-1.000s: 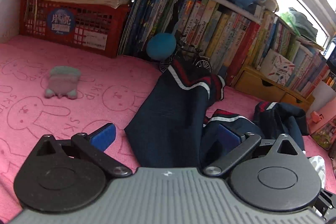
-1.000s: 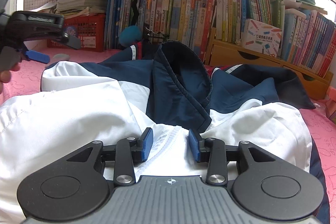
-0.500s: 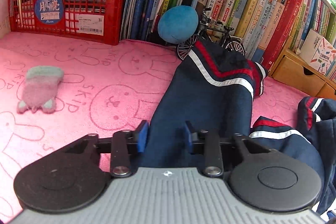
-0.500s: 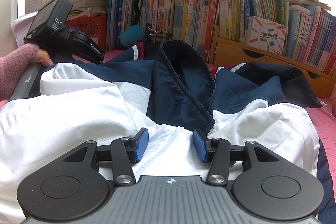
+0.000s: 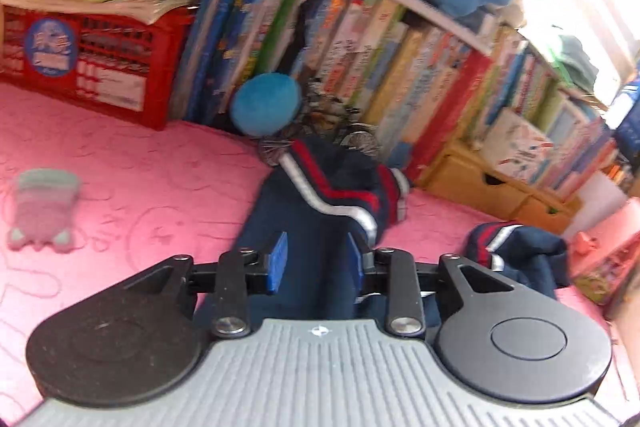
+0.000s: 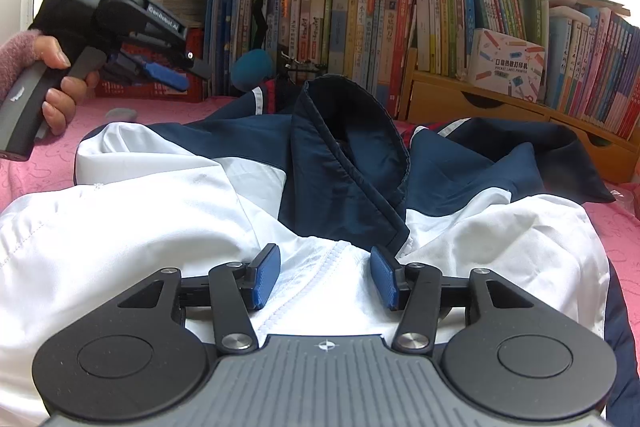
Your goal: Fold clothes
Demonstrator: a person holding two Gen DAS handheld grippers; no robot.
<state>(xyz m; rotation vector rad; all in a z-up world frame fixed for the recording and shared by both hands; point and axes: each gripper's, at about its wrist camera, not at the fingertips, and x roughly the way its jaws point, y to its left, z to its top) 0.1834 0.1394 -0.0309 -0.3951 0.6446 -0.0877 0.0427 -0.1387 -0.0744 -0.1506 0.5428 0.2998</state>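
The right tool (image 6: 325, 277) is sitting parted over the white hem of the navy-and-white jacket (image 6: 348, 183) lying on the pink bedspread (image 5: 120, 167), while the left tool (image 5: 317, 261) is hovering with its pads parted above the striped sleeve (image 5: 320, 211).

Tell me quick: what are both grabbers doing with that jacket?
Left gripper open, raised over navy striped sleeve. Right gripper open, straddling white hem of navy-and-white jacket. Nothing gripped, nothing blocking.
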